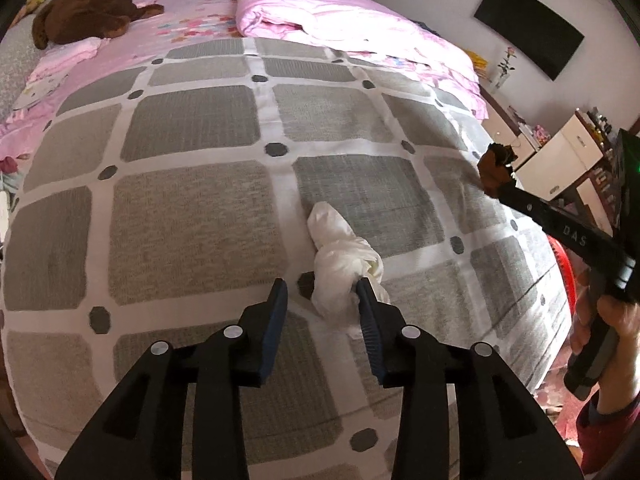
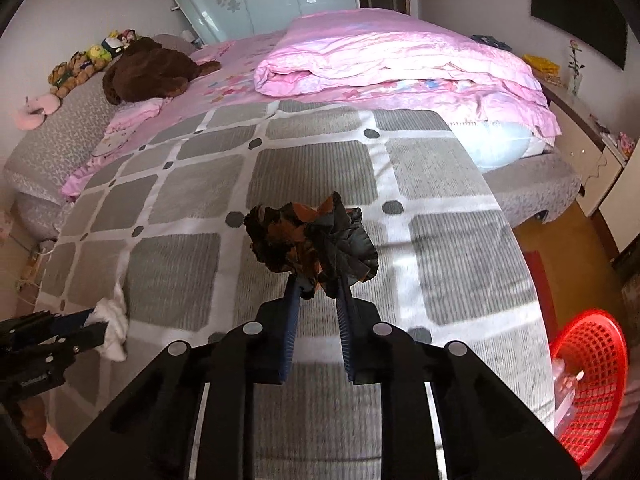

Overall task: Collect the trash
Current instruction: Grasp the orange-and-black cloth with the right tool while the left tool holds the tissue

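A crumpled white tissue [image 1: 338, 264] lies on the grey-and-white checked blanket [image 1: 192, 216]. My left gripper [image 1: 322, 290] is open just above it, its right fingertip touching the tissue's near end and its left finger off to the side. In the right wrist view the same tissue [image 2: 114, 326] shows at the lower left beside the left gripper [image 2: 86, 322]. My right gripper [image 2: 318, 280] is shut on a crumpled brown and black wrapper [image 2: 308, 240], held above the blanket [image 2: 312, 172]. The left wrist view shows that wrapper [image 1: 496, 168] at the right gripper's tip.
A red mesh basket [image 2: 592, 384] stands on the floor at the bed's right side. A folded pink quilt [image 2: 400, 64] and a brown plush toy [image 2: 152, 68] lie at the far end of the bed. White cabinets [image 1: 560, 160] line the right wall.
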Available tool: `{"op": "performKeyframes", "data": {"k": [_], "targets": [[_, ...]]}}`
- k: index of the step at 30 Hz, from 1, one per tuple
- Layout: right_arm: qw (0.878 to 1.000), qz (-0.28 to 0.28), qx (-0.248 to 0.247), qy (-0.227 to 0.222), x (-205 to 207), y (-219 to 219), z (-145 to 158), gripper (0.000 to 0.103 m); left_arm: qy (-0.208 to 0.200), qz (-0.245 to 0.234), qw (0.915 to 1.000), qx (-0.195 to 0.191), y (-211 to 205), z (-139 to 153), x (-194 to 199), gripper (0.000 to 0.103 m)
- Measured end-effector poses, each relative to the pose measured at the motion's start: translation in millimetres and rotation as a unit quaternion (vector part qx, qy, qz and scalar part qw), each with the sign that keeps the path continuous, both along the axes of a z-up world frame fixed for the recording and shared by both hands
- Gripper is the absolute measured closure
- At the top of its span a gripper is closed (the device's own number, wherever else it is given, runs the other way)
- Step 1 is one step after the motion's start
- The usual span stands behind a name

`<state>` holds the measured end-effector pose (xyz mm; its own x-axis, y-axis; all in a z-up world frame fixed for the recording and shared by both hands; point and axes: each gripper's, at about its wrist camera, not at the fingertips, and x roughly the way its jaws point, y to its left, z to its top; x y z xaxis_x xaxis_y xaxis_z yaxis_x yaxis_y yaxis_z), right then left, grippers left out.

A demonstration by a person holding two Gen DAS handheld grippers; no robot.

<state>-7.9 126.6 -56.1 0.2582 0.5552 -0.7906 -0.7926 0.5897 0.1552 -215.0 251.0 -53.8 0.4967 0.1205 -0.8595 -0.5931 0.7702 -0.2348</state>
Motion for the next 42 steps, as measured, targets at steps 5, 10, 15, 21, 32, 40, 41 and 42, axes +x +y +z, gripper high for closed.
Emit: {"op": "performKeyframes", "data": {"k": [5, 10, 15, 21, 32, 40, 41, 42], "targets": [[1.000, -0.007, -0.003, 0.018, -3.6, -11.6, -0.6, 0.084, -0.005, -0.014, 0.9999, -0.001, -7.9, -0.7, 9.1, 0.071], [1.000, -0.006, -0.002, 0.031, -5.0, -17.6, -1.7, 0.084, -0.009, -0.023, 0.9997, -0.009, -8.9, -2.1, 16.8, 0.087], [0.999, -0.012, -0.002, 0.033, -3.0, -17.4, -4.9, 0.068, -0.008, -0.032, 0.9994, 0.003, -13.0, 0.2, 21.2, 0.088], [1.000, -0.015, -0.009, 0.023, -1.9, -12.7, -9.6, 0.058, -0.007, -0.034, 0.9994, 0.006, -14.0, 0.6, 22.4, 0.088], [1.000, -0.020, 0.006, 0.008, 7.7, -6.7, -4.2, 0.053, -0.004, -0.036, 0.9992, 0.017, -14.8, 1.4, 25.5, 0.088], [1.000, -0.005, -0.009, -0.001, 15.0, 17.3, -12.5, 0.053, -0.006, -0.030, 0.9994, 0.016, -9.6, 2.0, 27.5, 0.090], [1.000, -0.004, -0.010, -0.002, 15.7, 18.6, -13.1, 0.053, -0.007, -0.030, 0.9994, 0.015, -9.0, 2.0, 27.9, 0.090], [1.000, -0.004, -0.011, -0.003, 16.7, 20.1, -13.4, 0.053, -0.007, -0.030, 0.9994, 0.015, -9.0, 2.2, 27.6, 0.090]]}}
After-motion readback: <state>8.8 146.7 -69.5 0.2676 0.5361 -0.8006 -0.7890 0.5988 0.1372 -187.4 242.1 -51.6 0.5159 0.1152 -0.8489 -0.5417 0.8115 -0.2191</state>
